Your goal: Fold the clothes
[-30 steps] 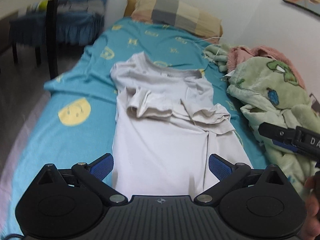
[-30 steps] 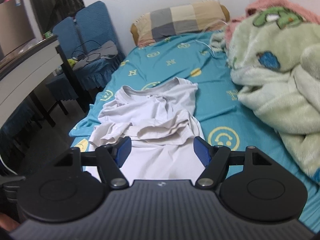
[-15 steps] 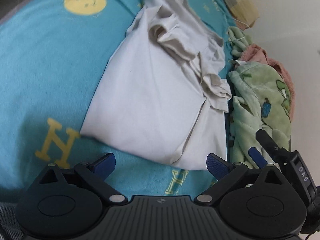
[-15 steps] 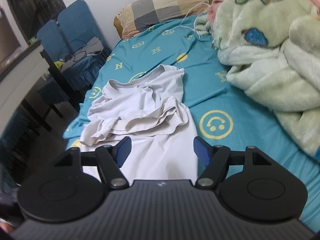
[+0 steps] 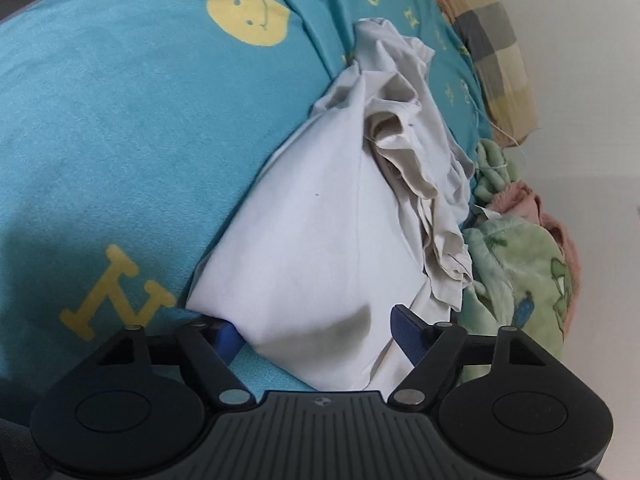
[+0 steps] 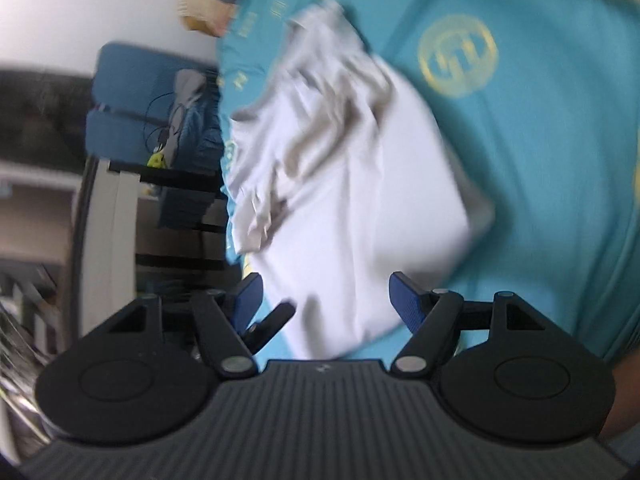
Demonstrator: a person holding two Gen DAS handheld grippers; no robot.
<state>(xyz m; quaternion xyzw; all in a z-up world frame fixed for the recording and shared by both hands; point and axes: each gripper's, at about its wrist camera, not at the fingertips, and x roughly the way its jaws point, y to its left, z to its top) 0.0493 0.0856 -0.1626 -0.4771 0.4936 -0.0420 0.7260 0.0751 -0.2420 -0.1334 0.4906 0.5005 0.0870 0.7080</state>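
A pale grey T-shirt (image 5: 320,232) lies on the teal bed sheet (image 5: 120,120), its sleeves bunched up near the collar. My left gripper (image 5: 316,334) is low over the near hem, and its jaws are closing with a corner of the hem between the blue pads (image 5: 406,330); no firm pinch shows. In the blurred right wrist view the T-shirt (image 6: 352,208) fills the middle. My right gripper (image 6: 326,296) stands open at the hem, cloth between its pads (image 6: 404,300). A black finger of the left gripper (image 6: 272,320) shows just left of it.
A checked pillow (image 5: 496,60) lies at the head of the bed. A green plush blanket (image 5: 520,272) and a pink one (image 5: 556,216) are heaped along the wall side. Off the bed stand a blue covered chair (image 6: 160,92) and a desk (image 6: 112,200).
Both grippers have dropped toward the shirt's near hem and rolled, so the bed now looks tilted. The left jaws have narrowed around the hem corner. The right jaws keep their width.
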